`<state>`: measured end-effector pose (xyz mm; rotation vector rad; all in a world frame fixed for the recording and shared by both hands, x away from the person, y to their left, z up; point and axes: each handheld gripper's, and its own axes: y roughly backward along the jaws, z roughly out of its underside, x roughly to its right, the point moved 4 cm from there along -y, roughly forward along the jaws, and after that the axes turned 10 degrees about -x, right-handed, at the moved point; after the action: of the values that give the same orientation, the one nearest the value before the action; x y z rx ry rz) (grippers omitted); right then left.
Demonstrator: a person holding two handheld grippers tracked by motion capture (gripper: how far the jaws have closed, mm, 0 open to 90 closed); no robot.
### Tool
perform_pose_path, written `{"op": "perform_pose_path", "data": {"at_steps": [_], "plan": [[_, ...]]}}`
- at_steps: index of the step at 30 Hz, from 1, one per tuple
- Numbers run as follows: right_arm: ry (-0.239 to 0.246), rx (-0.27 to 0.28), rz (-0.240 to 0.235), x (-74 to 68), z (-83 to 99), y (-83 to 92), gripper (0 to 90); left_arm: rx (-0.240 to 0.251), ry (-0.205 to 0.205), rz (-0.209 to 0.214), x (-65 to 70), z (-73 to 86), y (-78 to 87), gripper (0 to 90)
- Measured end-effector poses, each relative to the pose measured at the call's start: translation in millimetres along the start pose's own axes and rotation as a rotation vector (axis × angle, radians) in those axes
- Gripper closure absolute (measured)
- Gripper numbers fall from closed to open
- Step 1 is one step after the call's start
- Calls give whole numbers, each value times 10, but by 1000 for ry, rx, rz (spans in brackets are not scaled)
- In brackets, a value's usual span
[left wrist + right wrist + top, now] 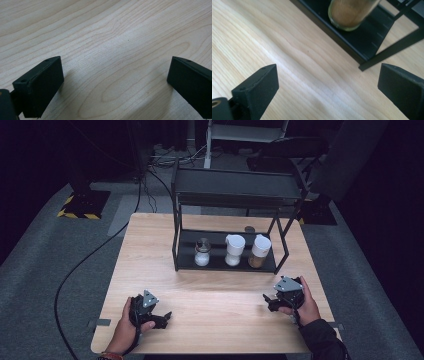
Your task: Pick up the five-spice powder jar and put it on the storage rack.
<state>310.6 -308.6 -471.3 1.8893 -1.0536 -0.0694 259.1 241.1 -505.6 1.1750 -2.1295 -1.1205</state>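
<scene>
The jar of brown powder [259, 252] stands upright at the right end of the black rack's lower shelf [225, 264], white cap on top. In the right gripper view its glass base [348, 15] sits on the shelf just beyond the shelf's front edge, ahead of the tongs and off toward their right. Beside it to the left stands a second white-capped jar [234, 250] with pale contents, then a small glass jar of white powder [202, 252] at the left; all three are apart from one another.

The right tongs [270, 302] hang low over the counter [215, 310] near its right edge, jaws spread wide and holding nothing, well short of the rack. The left tongs [165, 317] sit low over the counter's near left area, jaws likewise wide apart and empty, bare wood between them.

Judgement: the work in hand appears to be the approach stage, with the brown jar the likeliest target of the right tongs. No grasp has begun. The next move calls for carrying the right tongs forward under the rack's upper shelf [235, 187], squaring the jaws either side of the jar's body, and avoiding the frame's slanted right strut [286, 251].
</scene>
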Motion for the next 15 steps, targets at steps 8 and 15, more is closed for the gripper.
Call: {"op": "perform_pose_path", "data": {"at_steps": [8,15], "plan": [[10,-39,5,3,67,-23,33,0,0,0,0,0,0,7],[0,-59,-4,29,136,-40,33,0,0,1,-1,0,0,7]]}}
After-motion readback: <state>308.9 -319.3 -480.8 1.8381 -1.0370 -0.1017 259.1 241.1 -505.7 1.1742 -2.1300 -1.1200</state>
